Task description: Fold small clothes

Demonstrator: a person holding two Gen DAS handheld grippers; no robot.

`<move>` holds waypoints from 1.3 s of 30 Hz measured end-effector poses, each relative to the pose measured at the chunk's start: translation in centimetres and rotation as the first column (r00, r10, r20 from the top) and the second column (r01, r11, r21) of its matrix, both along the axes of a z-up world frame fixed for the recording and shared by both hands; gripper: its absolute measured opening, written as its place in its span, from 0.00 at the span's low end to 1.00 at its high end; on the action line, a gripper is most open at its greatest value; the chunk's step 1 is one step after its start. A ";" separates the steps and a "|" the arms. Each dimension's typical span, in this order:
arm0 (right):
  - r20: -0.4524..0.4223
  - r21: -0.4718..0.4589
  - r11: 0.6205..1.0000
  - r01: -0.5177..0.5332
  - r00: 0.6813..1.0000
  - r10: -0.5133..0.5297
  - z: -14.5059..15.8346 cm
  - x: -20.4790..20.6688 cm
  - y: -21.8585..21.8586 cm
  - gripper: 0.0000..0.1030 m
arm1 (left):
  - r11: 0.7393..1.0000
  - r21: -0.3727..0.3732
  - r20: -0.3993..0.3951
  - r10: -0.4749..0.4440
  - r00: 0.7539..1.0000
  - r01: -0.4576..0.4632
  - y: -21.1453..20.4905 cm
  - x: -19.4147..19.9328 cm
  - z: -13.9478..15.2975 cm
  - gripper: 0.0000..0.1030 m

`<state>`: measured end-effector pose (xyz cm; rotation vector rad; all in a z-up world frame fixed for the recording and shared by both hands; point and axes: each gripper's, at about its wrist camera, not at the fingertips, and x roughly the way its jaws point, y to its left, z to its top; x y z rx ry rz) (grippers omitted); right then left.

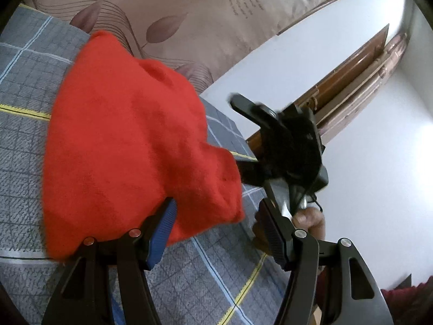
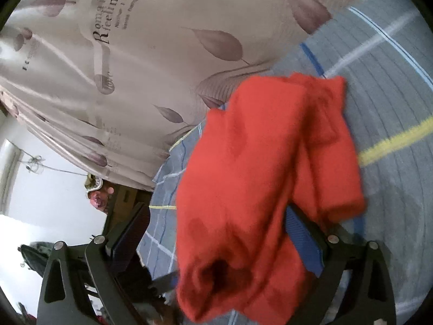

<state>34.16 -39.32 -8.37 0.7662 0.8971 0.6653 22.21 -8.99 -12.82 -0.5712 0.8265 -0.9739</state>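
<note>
This is a bedroom in a home. A bed (image 1: pixel 24 146) fills the foreground, covered in a grey checked sheet (image 2: pixel 392 86) with yellow and pale blue lines. Behind it hangs a beige curtain (image 2: pixel 151 62) printed with mauve leaves and the words "Romantic Feelings". Beyond are a plain white wall (image 1: pixel 365 140) and a brown wooden door frame (image 1: pixel 354 67). A red garment (image 1: pixel 130 140) lies on the bed.
</note>
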 end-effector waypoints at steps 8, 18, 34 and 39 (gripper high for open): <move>-0.032 -0.221 0.975 -0.019 0.999 0.012 -0.3 1.7 1.6 0.13 | 1.000 -0.002 -0.009 0.008 1.000 -0.008 0.5 -0.1 0.2 0.62; -0.048 -0.350 0.933 -0.081 0.997 0.068 -0.7 2.8 -1.7 0.10 | 0.995 0.045 0.002 -0.087 0.996 0.087 -0.9 -1.5 0.3 0.62; 0.092 -0.304 0.952 0.037 0.996 -0.010 2.8 -7.3 0.9 0.49 | 0.997 0.042 -0.028 -0.060 0.998 0.061 -0.3 -1.3 -0.4 0.62; -0.041 -0.305 0.952 0.034 0.998 -0.049 -1.4 -7.1 -0.5 0.05 | 0.999 0.047 -0.034 0.000 0.999 0.001 1.0 -2.1 -0.4 0.62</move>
